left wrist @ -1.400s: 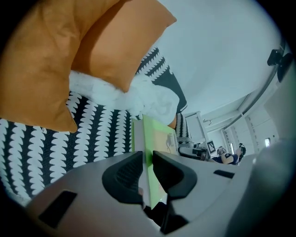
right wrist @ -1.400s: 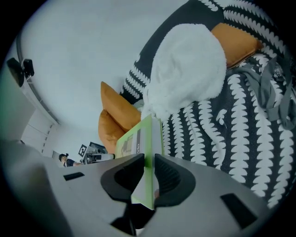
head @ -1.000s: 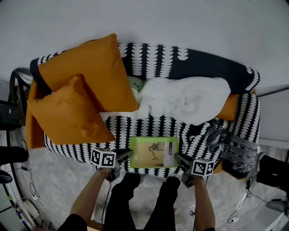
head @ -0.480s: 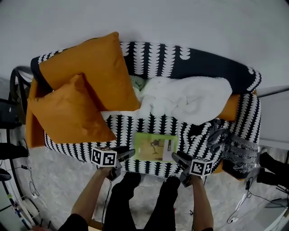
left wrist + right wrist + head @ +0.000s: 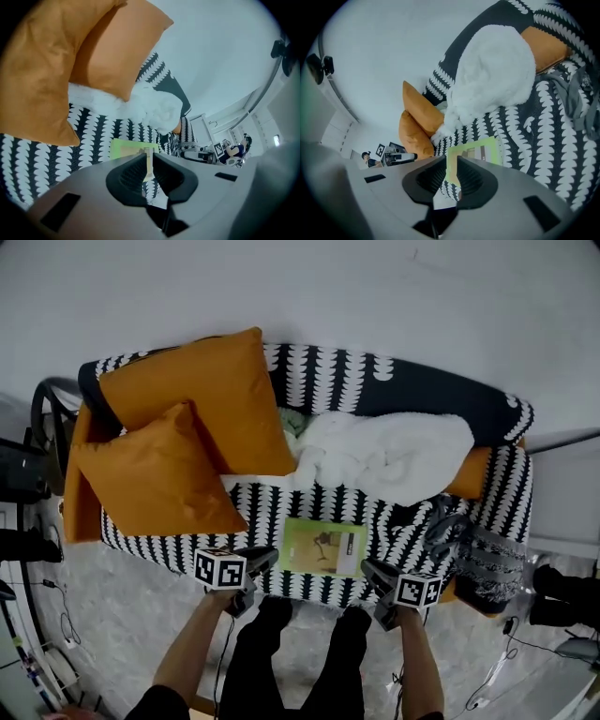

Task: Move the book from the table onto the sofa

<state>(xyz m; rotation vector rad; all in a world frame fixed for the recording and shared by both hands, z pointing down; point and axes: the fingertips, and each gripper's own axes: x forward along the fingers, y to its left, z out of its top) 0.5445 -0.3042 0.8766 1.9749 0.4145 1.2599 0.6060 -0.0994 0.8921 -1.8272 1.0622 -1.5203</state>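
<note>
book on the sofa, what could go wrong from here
1. The book lies flat near the front edge of the sofa seat; a nudge could slide it onto the floor.
2. The left gripper and the right gripper, whose jaws have just been closing on nothing, hang by the book's front corners and might clip it.
3. The white blanket piled behind the book could slump onto it.

Black trousers (image 5: 281,652) and short sleeves (image 5: 155,701); grey left hand-held gripper (image 5: 267,557) and right hand-held gripper (image 5: 367,567), black-and-white marker cubes (image 5: 221,568).
</note>
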